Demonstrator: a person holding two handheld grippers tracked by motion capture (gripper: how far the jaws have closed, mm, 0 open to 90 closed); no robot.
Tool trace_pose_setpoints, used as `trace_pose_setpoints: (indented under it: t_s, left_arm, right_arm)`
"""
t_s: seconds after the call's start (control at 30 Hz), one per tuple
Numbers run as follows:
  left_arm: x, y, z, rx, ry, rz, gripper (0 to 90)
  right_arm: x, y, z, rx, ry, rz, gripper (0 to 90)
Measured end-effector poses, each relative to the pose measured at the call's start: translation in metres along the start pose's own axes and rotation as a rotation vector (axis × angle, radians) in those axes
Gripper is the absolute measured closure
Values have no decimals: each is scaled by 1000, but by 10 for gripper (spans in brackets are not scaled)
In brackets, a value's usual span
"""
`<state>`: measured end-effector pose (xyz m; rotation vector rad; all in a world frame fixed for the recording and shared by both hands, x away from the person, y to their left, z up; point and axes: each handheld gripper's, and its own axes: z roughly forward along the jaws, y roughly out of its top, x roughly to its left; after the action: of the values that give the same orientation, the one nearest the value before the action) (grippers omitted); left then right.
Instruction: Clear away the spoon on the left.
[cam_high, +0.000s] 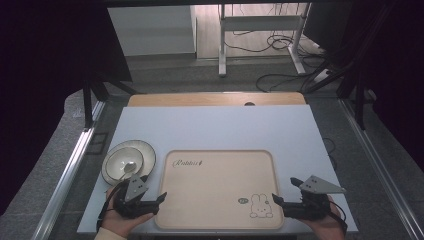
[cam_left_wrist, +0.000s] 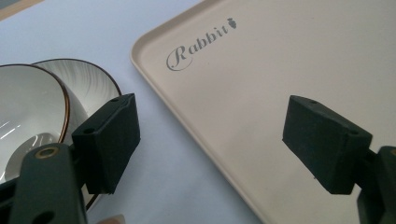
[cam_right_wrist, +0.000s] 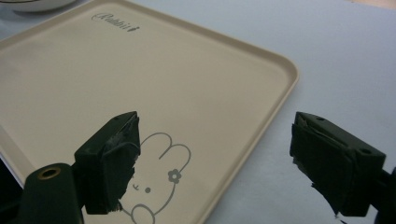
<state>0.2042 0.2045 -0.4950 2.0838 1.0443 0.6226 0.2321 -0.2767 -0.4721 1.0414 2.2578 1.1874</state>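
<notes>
A beige tray (cam_high: 215, 155) printed with "Rabbit" and a bunny drawing lies on the white table. Left of it a white bowl (cam_high: 123, 163) holding a spoon (cam_high: 129, 168) rests on a saucer (cam_high: 146, 151). My left gripper (cam_high: 161, 199) is open at the tray's near-left edge; in the left gripper view its jaws straddle the tray's rim (cam_left_wrist: 187, 128), with the bowl (cam_left_wrist: 28, 112) beside the left jaw. My right gripper (cam_high: 284, 192) is open at the near-right edge, straddling the tray's rim (cam_right_wrist: 261, 135) near the bunny (cam_right_wrist: 159, 182).
The white tabletop (cam_high: 215, 125) lies over a wooden board (cam_high: 215, 99). Dark curtains flank the scene. A desk frame (cam_high: 260, 30) and cables (cam_high: 280, 45) stand on the floor beyond the table. A metal rail (cam_high: 70, 170) runs along the left side.
</notes>
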Motion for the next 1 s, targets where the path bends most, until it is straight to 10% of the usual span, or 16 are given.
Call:
trace_pose_setpoints:
  t_s: [0.73,1.0]
  left_arm:
    - [-2,8,6,-8,-4,40,215]
    - [-1,33,-9,-99,50,19,249]
  right_arm:
    - [-11,-4,-1,-4,25,9,181]
    - [-14,-7,-8,-30,9,22,189]
